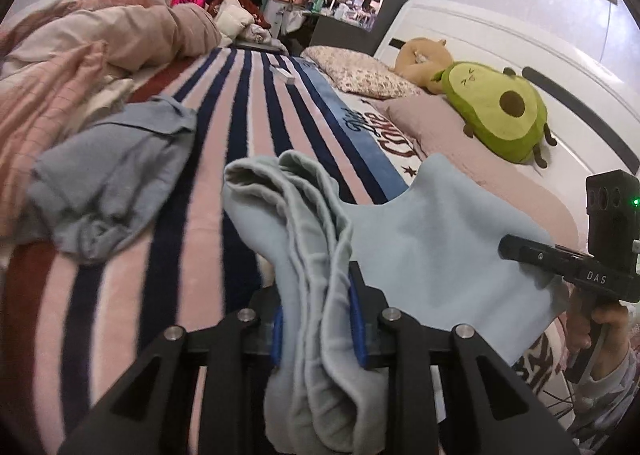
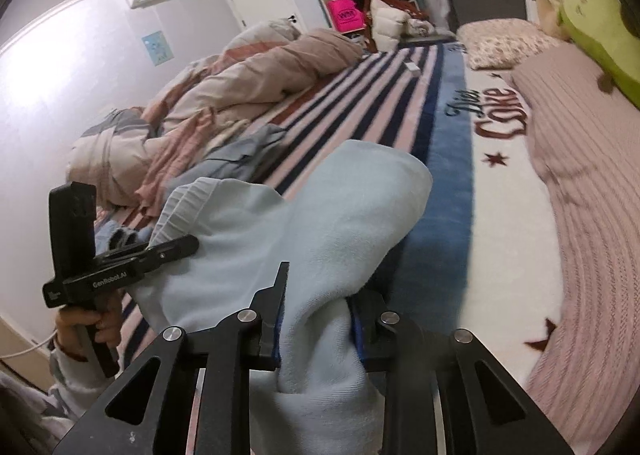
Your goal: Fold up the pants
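Note:
The pale blue fleece pants (image 1: 432, 239) hang between my two grippers above the striped bed. My left gripper (image 1: 318, 319) is shut on the bunched elastic waistband end. My right gripper (image 2: 316, 319) is shut on another bunched part of the pants (image 2: 320, 223). In the left wrist view the right gripper (image 1: 520, 251) shows at the right edge, at the far side of the cloth. In the right wrist view the left gripper (image 2: 176, 249) shows at the left, by the waistband. The fabric sags between them, part folded over.
A striped blanket (image 1: 248, 103) covers the bed. A grey-blue garment (image 1: 116, 175) lies crumpled to the left. A pink duvet heap (image 1: 100, 35) is beyond it. Pillows (image 1: 360, 71) and an avocado plush (image 1: 496, 107) lie by the white headboard (image 1: 500, 43).

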Demonstrator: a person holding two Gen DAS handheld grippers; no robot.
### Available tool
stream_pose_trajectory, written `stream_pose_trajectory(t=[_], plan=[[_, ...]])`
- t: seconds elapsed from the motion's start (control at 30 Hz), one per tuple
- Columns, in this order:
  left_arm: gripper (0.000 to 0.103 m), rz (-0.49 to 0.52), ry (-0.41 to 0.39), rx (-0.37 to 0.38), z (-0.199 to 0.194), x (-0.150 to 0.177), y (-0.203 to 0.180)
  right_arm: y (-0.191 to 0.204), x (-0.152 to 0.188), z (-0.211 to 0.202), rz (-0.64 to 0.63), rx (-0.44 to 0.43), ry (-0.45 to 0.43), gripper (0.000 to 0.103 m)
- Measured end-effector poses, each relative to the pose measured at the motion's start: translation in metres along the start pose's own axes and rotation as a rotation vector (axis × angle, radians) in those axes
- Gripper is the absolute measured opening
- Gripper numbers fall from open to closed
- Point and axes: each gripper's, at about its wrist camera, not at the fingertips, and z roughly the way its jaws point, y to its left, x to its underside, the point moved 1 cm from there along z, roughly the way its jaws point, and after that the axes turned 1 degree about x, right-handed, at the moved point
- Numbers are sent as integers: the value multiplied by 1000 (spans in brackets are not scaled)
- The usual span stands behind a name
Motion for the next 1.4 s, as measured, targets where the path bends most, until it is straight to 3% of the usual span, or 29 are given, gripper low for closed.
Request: stream_pose_trajectory(t=[0.37,0.77,1.07,1.4], plan=[[22,-34,-136,-91,-119,15,55,121,-12,5,-114,-80,0,19],[22,-68,-209,-352,-233,40,147,268,-13,81,-253,-267,84,18],[22,-129,-206,-524,-275,51,212,351,-10,141,-363,-401,142,18],[22,-189,-210,-650,-296,60,260,392,-1,181,-324,-488,182,18]])
